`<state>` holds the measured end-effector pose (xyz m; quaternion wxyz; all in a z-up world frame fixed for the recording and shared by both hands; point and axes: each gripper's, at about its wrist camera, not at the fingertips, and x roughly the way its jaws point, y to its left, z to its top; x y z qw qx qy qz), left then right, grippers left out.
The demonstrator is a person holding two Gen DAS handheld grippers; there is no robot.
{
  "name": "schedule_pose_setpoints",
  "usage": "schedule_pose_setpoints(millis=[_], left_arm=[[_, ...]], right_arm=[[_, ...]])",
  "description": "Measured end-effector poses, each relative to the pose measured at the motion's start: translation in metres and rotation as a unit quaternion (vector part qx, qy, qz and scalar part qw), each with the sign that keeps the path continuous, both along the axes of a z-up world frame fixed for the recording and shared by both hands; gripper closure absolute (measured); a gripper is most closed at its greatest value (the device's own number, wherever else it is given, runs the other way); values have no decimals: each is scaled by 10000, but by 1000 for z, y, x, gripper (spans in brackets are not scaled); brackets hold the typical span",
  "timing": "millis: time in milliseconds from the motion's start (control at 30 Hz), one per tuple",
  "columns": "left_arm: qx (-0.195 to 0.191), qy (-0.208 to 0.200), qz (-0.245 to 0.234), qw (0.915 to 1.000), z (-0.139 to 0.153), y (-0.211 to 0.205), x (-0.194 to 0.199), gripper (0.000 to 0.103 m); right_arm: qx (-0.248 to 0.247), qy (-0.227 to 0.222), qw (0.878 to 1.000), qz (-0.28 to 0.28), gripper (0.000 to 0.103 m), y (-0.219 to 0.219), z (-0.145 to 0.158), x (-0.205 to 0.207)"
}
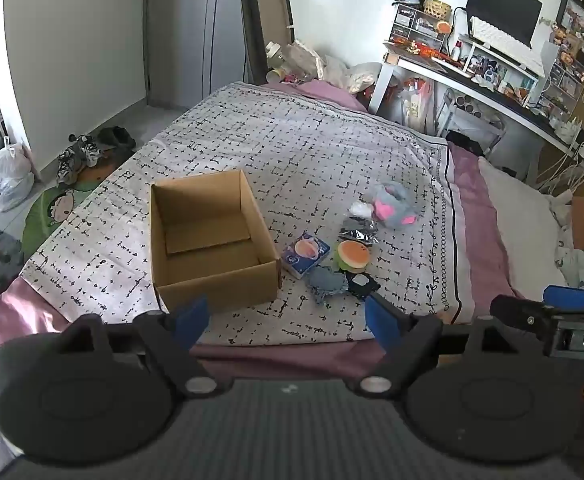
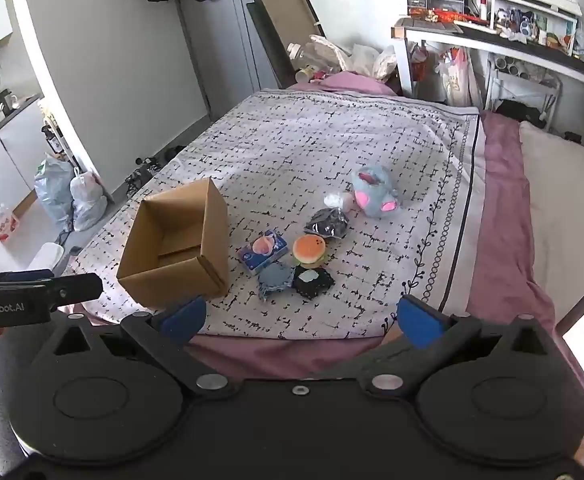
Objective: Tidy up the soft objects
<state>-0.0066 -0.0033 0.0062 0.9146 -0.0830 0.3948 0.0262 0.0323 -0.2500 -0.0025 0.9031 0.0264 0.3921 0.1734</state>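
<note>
An open cardboard box (image 1: 207, 240) (image 2: 175, 248) stands empty on the patterned bedspread. To its right lie several soft things: a blue tissue pack (image 1: 306, 254) (image 2: 263, 255), a burger-shaped squishy (image 1: 352, 256) (image 2: 309, 251), a blue denim piece (image 1: 326, 286) (image 2: 275, 280), a black piece (image 1: 362, 285) (image 2: 313, 282), a dark wrapped bundle (image 1: 358, 228) (image 2: 327, 222) and a grey-pink plush (image 1: 394, 204) (image 2: 374, 194). My left gripper (image 1: 287, 320) is open and empty above the bed's near edge. My right gripper (image 2: 302, 320) is open and empty there too.
The bedspread (image 1: 292, 152) covers a purple sheet (image 2: 500, 216) with a pillow (image 2: 568, 208) to the right. A cluttered desk (image 1: 492, 80) stands at the far right. Shoes (image 1: 79, 156) and bags (image 2: 71, 196) lie on the floor left of the bed.
</note>
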Motion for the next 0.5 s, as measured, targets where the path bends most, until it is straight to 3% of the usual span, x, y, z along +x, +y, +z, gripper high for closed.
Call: schedule_pose_setpoints(millis=[500], left_arm=[[51, -48, -25, 10000, 6, -5, -4, 20]], right_arm=[[-24, -83, 10000, 14, 0, -1, 7, -4]])
